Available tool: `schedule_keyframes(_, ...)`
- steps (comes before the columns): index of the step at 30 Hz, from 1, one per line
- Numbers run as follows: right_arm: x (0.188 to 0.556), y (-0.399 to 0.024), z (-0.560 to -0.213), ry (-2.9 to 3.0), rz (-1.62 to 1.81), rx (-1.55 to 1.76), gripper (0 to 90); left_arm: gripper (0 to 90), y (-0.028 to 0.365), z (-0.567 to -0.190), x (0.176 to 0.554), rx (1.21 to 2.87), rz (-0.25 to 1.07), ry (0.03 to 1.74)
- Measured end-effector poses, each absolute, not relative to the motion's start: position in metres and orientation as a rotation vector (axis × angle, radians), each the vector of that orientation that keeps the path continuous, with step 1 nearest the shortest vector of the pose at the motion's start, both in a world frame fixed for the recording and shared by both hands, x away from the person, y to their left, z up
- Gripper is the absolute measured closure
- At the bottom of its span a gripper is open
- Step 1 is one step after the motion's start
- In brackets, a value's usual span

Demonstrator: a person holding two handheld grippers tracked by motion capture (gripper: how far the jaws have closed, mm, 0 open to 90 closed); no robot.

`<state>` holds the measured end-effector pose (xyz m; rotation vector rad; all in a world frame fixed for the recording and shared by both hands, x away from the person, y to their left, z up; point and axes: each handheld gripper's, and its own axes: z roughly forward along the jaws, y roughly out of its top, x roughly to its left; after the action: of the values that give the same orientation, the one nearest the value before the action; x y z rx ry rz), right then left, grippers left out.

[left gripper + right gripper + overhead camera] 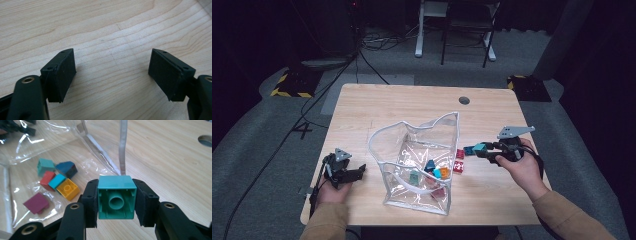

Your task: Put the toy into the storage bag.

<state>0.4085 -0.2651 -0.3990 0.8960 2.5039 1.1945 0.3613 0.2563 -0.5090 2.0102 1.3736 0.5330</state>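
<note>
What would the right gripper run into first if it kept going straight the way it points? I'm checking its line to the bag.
Probably the clear bag's near wall: the right gripper, holding a teal brick, points at it, though depth is uncertain.

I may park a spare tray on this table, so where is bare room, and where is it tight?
Bare wood runs behind the clear plastic bag to the round hole, and between bag and open left gripper. Tight: right of the bag, red bricks and the right gripper gripping a teal brick.
</note>
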Motion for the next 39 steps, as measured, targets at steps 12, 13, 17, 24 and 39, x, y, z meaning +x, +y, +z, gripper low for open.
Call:
schedule_keyframes(12, 0.404, -0.265, -0.354, 2.513, 1.276, 0.861, 59.1, 22.2, 0.256, -0.509, 0.361, 2.01, 0.533, 1.374)
schedule_keyframes(13, 0.403, -0.265, -0.349, 2.51, 1.286, 0.859, 59.1, 22.2, 0.256, -0.509, 0.361, 2.01, 0.533, 1.374)
schedule_keyframes(17, 0.403, -0.265, -0.332, 2.507, 1.318, 0.839, 59.0, 22.3, 0.256, -0.509, 0.361, 2.01, 0.533, 1.374)
schedule_keyframes(24, 0.404, -0.262, -0.305, 2.506, 1.337, 0.813, 59.0, 22.2, 0.256, -0.509, 0.361, 2.01, 0.531, 1.375)
schedule_keyframes(39, 0.406, -0.244, -0.269, 2.484, 1.416, 0.731, 59.0, 22.2, 0.256, -0.509, 0.361, 2.01, 0.533, 1.374)
